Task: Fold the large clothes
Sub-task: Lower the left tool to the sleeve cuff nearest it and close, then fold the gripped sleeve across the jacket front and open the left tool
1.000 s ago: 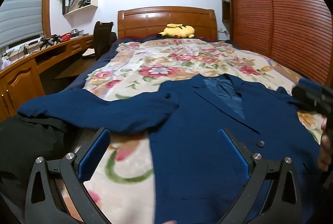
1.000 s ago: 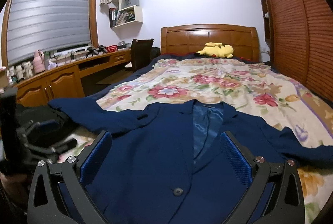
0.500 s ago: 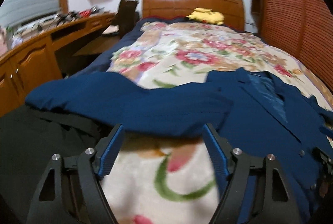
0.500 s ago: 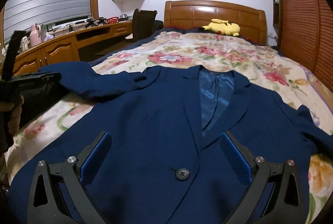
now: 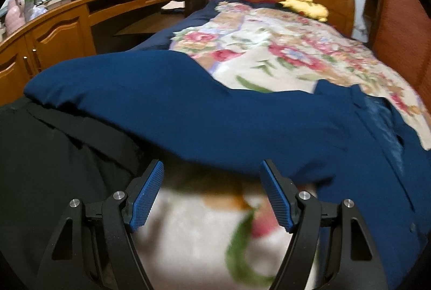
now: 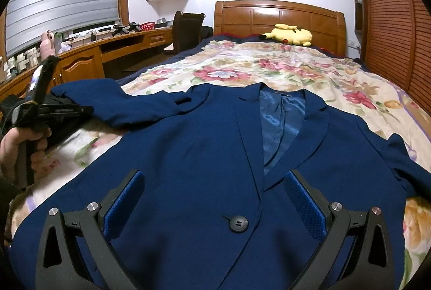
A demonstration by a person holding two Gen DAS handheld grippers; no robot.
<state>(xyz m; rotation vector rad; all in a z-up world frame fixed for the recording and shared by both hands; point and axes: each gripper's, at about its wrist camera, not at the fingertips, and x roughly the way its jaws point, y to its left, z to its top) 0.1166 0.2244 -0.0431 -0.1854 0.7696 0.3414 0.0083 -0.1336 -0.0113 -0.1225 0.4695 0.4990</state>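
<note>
A navy blue jacket (image 6: 204,144) lies front up on the floral bedspread (image 6: 269,69), its collar toward the headboard and its single button (image 6: 238,223) near me. Its left sleeve (image 5: 161,101) stretches out toward the bed's left edge. My left gripper (image 5: 211,166) hovers open just short of that sleeve's near edge, with only bedspread between its pads. In the right wrist view a hand (image 6: 16,144) holds the left gripper (image 6: 80,110) beside the sleeve. My right gripper (image 6: 214,175) stands open low over the jacket's front, with nothing gripped.
A black garment (image 5: 54,168) lies at the bed's near left corner, partly under the sleeve end. A yellow plush toy (image 6: 291,35) rests by the headboard. A wooden desk (image 6: 107,52) and a chair (image 6: 186,28) run along the left, with a slatted wardrobe (image 6: 390,20) on the right.
My left gripper has swung left from the jacket's body to the outstretched sleeve, dipped lower, and its jaws have narrowed. My right gripper has sunk closer to the jacket front.
</note>
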